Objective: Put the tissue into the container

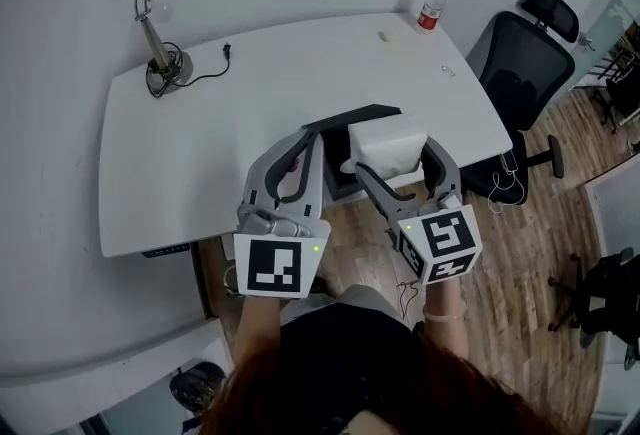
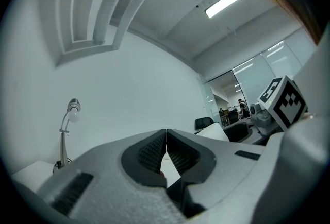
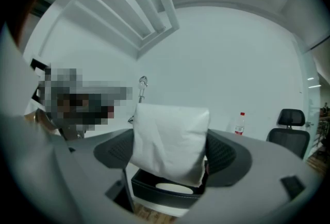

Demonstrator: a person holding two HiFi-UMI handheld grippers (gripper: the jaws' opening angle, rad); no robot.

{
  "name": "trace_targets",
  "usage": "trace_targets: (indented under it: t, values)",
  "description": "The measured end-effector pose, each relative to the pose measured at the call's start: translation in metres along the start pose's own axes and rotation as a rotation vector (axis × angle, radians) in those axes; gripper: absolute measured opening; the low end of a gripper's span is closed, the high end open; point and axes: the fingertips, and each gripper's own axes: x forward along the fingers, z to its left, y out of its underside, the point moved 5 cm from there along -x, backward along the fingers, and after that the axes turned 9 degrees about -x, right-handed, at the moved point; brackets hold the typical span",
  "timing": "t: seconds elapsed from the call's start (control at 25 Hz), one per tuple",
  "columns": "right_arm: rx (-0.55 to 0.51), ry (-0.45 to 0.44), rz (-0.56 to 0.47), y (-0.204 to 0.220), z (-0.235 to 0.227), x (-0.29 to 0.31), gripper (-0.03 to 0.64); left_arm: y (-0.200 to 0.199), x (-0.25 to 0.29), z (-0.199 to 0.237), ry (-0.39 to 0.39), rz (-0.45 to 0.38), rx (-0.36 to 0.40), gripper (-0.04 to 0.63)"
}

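Observation:
A white tissue pack [image 1: 386, 147] is clamped between the jaws of my right gripper [image 1: 392, 159], which is shut on its two sides. In the right gripper view the tissue pack [image 3: 170, 134] hangs just above the open black container [image 3: 164, 190], with something pale inside. The container [image 1: 345, 119] stands at the table's front edge, partly hidden by the pack and both grippers. My left gripper [image 1: 307, 137] is just left of the container. Its ribbed pads meet with nothing between them, as the left gripper view [image 2: 166, 139] shows.
The white table [image 1: 200, 153] carries a desk lamp [image 1: 155, 18] with a cable at the back left and a red-capped bottle [image 1: 431, 5] at the back right. A black office chair [image 1: 522, 63] stands off the right end, over wooden floor.

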Motion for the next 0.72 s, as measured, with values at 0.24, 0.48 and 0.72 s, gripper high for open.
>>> trace_targets:
  t: [0.24, 0.48, 0.72]
  values:
    - [0.001, -0.003, 0.064, 0.008, -0.003, 0.009, 0.407, 0.007, 0.009, 0.005, 0.025, 0.009, -0.036, 0.026]
    - [0.009, -0.030, 0.132, 0.022, -0.008, 0.018, 0.407, 0.018, 0.014, 0.010, 0.018, 0.026, -0.061, 0.026]
    - [0.017, -0.066, 0.223, 0.038, -0.013, 0.032, 0.407, 0.024, 0.026, 0.013, 0.026, 0.041, -0.057, 0.026]
